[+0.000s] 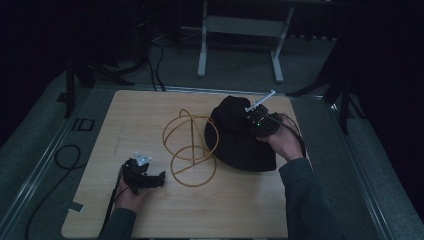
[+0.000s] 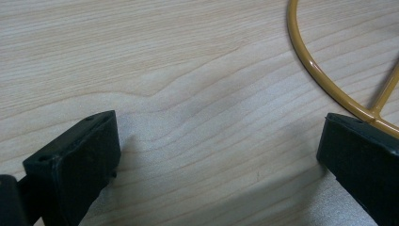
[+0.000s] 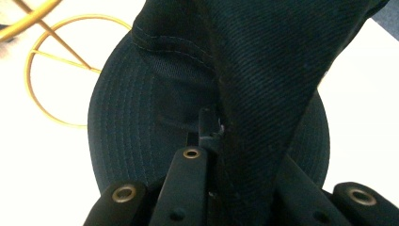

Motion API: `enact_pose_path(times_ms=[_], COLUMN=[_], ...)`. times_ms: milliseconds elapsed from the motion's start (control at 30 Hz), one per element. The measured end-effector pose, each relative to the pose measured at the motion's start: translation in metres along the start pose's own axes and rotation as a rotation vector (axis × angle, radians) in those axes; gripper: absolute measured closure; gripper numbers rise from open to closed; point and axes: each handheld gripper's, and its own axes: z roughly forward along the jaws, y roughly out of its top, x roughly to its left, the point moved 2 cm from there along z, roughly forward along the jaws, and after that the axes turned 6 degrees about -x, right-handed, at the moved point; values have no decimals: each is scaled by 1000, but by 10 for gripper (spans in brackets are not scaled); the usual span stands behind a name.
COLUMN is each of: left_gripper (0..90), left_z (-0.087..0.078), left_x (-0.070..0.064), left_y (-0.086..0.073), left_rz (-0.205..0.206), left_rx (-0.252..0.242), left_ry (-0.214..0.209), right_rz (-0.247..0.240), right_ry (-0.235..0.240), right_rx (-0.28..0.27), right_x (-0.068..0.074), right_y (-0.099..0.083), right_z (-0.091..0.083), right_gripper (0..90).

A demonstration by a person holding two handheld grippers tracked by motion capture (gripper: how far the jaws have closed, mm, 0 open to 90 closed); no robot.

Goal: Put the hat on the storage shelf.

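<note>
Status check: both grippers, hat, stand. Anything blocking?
Right gripper shut on black hat, fabric pinched. Left gripper open, low over table, beside yellow wire stand. Stand's rings touch hat brim.

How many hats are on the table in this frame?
1. A black hat lies right of the yellow wire stand, its fabric pinched in the right gripper. None seems hidden elsewhere, though the scene is dim.
</note>
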Motion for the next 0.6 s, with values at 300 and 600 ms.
enact_pose_path(times_ms=[300, 600], left_gripper=[3, 3], left_z=[0, 0], left_x=[0, 0], left_y=[0, 0], left_rz=[1, 1], left_rx=[3, 3], left_ry=[-1, -1], right_rz=[-44, -41], right_ry=[21, 51], right_rx=[-19, -43], right_x=[6, 3], right_y=[5, 5], right_z=[-16, -28], right_gripper=[875, 876])
